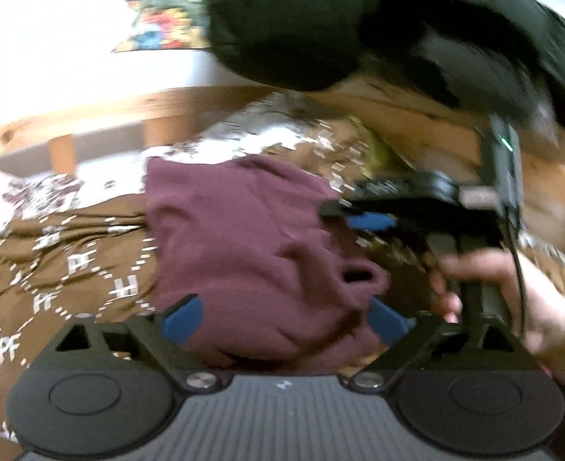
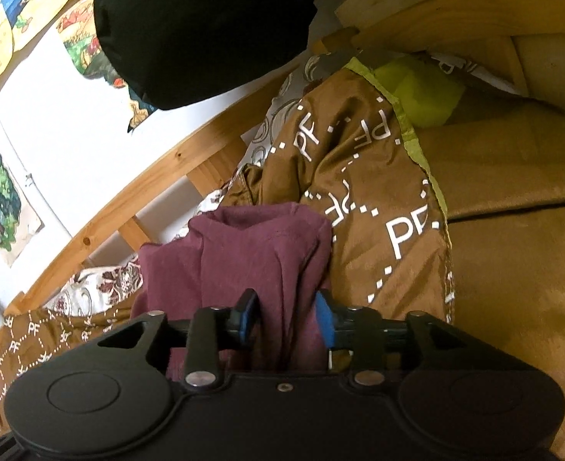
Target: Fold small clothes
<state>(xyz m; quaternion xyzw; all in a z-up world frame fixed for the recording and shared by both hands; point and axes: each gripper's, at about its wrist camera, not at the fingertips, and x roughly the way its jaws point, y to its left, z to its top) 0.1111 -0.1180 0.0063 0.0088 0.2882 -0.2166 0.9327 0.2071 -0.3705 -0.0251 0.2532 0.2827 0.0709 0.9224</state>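
Note:
A maroon garment lies bunched on a brown bedspread printed with white "PF" letters. My left gripper is open, its blue pads wide apart over the near edge of the garment. My right gripper shows at the garment's right side in the left wrist view, held by a hand. In the right wrist view the right gripper has its blue pads closed in on a raised fold of the maroon garment, with cloth between them.
A wooden bed rail runs behind the garment, with a white wall and colourful pictures beyond. A black bag or cushion hangs above. A yellow-green cloth lies at the far end of the bedspread.

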